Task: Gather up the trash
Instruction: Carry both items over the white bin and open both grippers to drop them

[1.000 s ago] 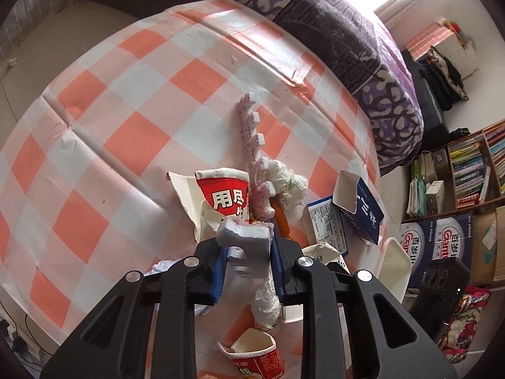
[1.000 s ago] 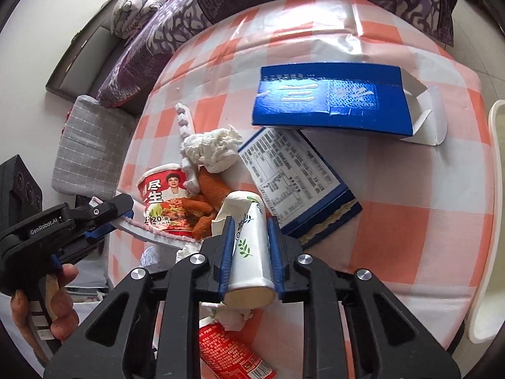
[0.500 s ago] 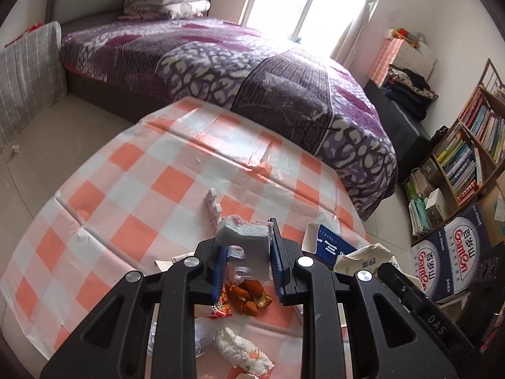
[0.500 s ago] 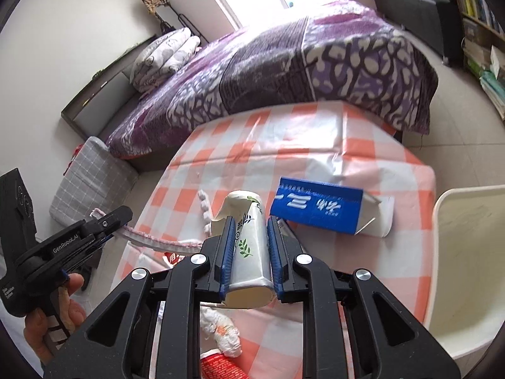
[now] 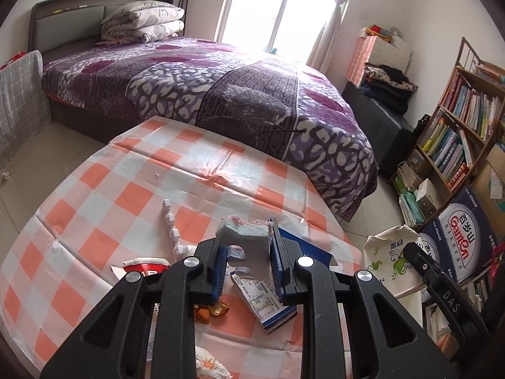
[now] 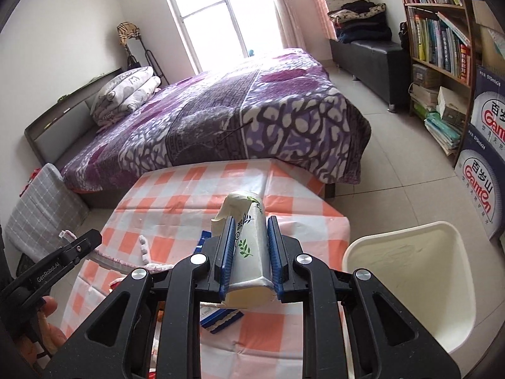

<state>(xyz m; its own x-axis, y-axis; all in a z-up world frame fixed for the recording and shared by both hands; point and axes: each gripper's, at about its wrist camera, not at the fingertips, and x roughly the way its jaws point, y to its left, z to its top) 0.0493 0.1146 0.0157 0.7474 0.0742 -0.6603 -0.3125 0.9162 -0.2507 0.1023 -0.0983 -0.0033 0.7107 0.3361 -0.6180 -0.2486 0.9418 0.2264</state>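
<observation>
Crumpled paper cup [image 6: 249, 246] between the right gripper [image 6: 249, 252] jaws, above the checkered table [image 6: 284, 331], beside a white chair [image 6: 410, 284].

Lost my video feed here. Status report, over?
Left gripper shut on foam strip. Right gripper shut on paper cup. More trash on checkered table. White bin at right, path open.

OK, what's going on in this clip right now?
A person is clearing trash off a checkered table using two handheld grippers. The left gripper is shut on a white foam piece; the right gripper is shut on a crumpled paper cup. Both are lifted above the table. A white bin sits at the right.
</observation>
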